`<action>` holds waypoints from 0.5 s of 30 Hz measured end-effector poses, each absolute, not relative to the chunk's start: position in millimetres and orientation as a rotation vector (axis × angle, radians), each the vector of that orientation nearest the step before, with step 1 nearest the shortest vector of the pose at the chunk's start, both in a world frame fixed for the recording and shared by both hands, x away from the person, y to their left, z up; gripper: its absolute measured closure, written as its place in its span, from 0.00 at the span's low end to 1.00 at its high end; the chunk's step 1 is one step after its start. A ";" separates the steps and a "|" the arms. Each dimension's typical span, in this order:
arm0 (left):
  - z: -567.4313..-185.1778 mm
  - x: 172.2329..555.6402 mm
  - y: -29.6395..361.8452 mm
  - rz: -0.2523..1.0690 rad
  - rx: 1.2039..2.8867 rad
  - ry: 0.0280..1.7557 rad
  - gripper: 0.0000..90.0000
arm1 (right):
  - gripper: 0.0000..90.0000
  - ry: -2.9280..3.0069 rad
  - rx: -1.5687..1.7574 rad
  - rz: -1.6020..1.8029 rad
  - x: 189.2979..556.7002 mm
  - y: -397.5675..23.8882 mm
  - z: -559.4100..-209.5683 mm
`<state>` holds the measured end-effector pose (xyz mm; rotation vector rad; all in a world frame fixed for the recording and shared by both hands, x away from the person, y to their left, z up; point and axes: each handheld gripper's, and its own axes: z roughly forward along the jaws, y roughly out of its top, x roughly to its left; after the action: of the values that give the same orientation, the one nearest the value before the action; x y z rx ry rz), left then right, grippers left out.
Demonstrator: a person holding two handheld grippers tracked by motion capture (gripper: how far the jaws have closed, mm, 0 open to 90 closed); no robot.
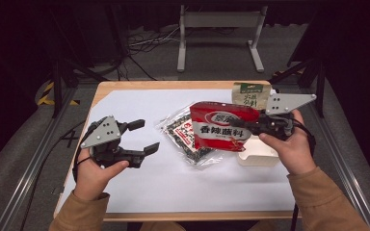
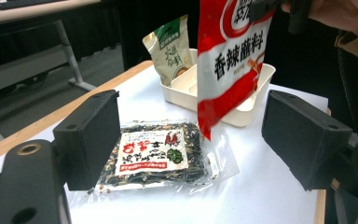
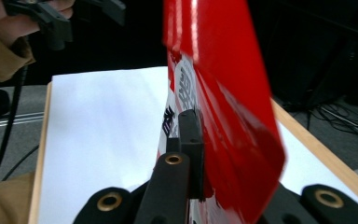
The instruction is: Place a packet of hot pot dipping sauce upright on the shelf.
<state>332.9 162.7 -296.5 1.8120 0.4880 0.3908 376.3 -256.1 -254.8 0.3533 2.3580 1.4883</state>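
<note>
My right gripper [image 1: 241, 126] is shut on the edge of a red snack bag [image 1: 220, 126] and holds it up off the table; in the right gripper view the jaws [image 3: 193, 140] pinch the red bag [image 3: 219, 93]. My left gripper [image 1: 144, 137] hovers at the left with its jaws open and nothing between them. A clear pack of dark dried food [image 1: 185, 137] lies flat on the white sheet, ahead of the left gripper [image 2: 196, 140], between it and the hanging red bag [image 2: 228, 60]. The clear pack [image 2: 154, 154] has a red and white label.
A white tray [image 1: 257, 153] stands at the right with a green and beige pouch [image 1: 250, 95] leaning in its far end; the tray [image 2: 256, 84] and the pouch [image 2: 170, 46] are beyond the clear pack. A white sheet [image 1: 139, 106] covers the wooden table.
</note>
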 end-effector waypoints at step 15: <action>-301.8 339.2 163.7 0.394 1.830 0.522 0.21 | 0.99 2.306 0.415 1.413 398.1 -284.5 -238.6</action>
<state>339.2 163.7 -301.8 1.8304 0.5220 0.3938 398.1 -284.5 -238.6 0.4151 2.3059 1.4127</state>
